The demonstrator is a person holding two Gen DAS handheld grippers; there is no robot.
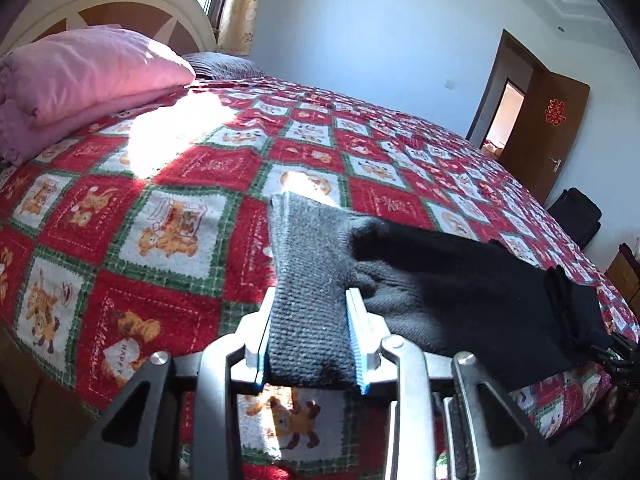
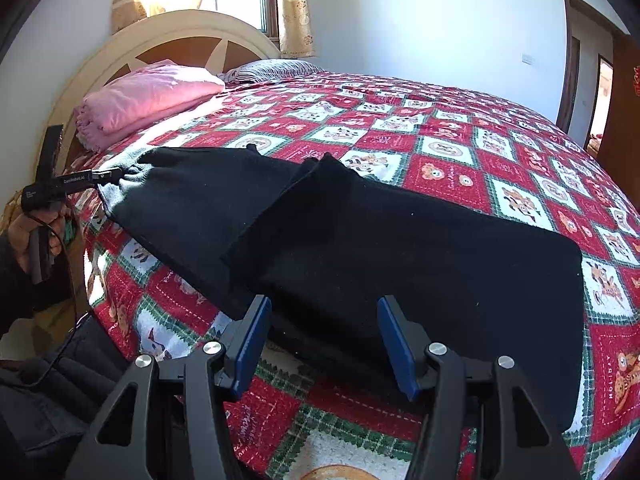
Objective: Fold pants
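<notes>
The black pants (image 2: 360,240) lie stretched across the near edge of the bed (image 2: 460,152), their grey ribbed waistband end clenched between the jaws of the left gripper (image 1: 310,336), while the right gripper (image 2: 324,344) hovers with jaws released, straddling the folded leg end.
</notes>
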